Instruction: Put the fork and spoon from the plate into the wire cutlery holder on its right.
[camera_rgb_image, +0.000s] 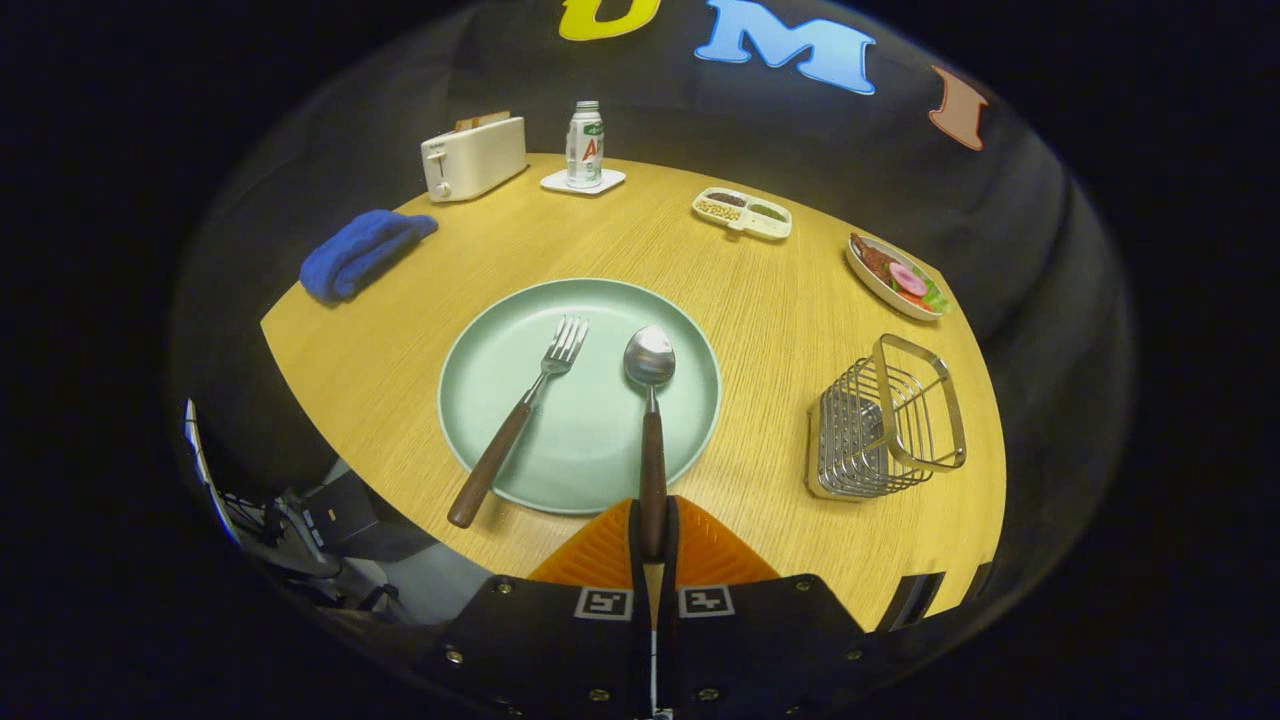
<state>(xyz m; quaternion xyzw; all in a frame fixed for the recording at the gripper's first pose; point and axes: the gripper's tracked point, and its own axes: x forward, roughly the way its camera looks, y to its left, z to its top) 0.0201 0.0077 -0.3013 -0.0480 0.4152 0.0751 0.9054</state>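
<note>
Gripper: clenched on the spoon handle end, both orange fingers pressing it. Spoon: bowl over the plate, right of centre, handle running near toward the fingers. Fork: on the plate's left half, handle tip overhanging the near rim. Holder: wire, on the table well right of the plate, apparently tipped, opening angled up and right. Risks, judged: end-of-handle grip may let the spoon swing or slip in transit; the angled opening may catch the bowl on a wire.
</note>
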